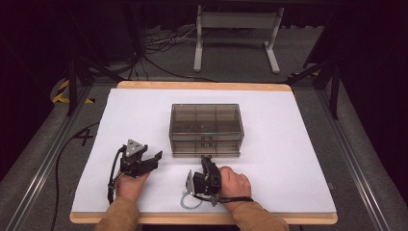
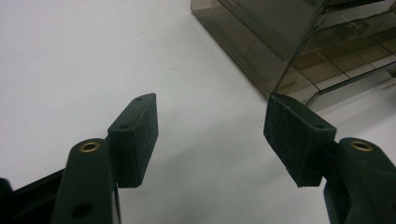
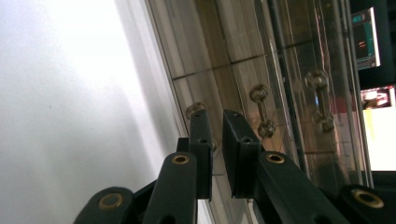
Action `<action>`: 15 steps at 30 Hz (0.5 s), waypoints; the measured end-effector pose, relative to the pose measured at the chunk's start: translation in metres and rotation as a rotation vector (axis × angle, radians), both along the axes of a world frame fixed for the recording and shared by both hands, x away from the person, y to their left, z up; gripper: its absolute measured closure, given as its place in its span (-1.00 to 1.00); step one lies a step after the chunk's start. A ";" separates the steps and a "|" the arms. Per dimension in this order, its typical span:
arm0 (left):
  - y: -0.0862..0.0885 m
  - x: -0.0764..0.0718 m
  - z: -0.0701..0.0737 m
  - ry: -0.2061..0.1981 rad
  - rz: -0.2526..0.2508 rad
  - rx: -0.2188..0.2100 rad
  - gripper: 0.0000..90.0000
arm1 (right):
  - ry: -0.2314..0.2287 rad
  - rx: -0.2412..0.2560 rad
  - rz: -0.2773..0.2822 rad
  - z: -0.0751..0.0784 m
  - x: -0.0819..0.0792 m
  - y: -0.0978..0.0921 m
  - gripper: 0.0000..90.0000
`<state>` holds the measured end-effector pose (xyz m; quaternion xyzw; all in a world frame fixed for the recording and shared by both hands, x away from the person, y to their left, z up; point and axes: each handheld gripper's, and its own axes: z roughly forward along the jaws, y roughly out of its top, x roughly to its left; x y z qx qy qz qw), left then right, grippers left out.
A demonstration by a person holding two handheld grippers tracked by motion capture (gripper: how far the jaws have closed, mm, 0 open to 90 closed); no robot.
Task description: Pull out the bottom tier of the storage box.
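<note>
dark grey floor (image 1: 57, 144) left of the white-covered table: a dark painted mark like the numeral "4" (image 1: 84, 137) | small bright screen (image 3: 365, 37) at the upper right edge of the right gripper view: reddish and teal characters, too small to read | no other readable text

— Where's the left hand (image 1: 131, 185)?

— Low on the near side, holding the left gripper (image 1: 155, 158) flat, its jaws spread wide and pointing off to the right.

— And the other one?

— The right hand (image 1: 234, 183) has the right gripper (image 1: 206, 158) turned on its side, aimed forward. From the right gripper view its jaws stand nearly together, just a thin gap between the pads (image 3: 201, 149).
</note>
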<state>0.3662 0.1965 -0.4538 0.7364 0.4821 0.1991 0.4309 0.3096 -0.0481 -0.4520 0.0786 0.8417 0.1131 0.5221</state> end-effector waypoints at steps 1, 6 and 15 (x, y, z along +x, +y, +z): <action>0.000 0.000 0.000 -0.002 0.000 -0.010 -0.20 | 0.009 0.012 0.002 0.002 0.001 -0.003 0.81; 0.001 -0.002 0.000 -0.004 -0.007 -0.015 -0.20 | 0.068 0.112 0.000 0.009 0.004 -0.018 0.76; 0.001 -0.001 0.000 0.002 -0.020 -0.020 -0.20 | 0.181 0.326 -0.019 0.017 0.008 -0.048 0.66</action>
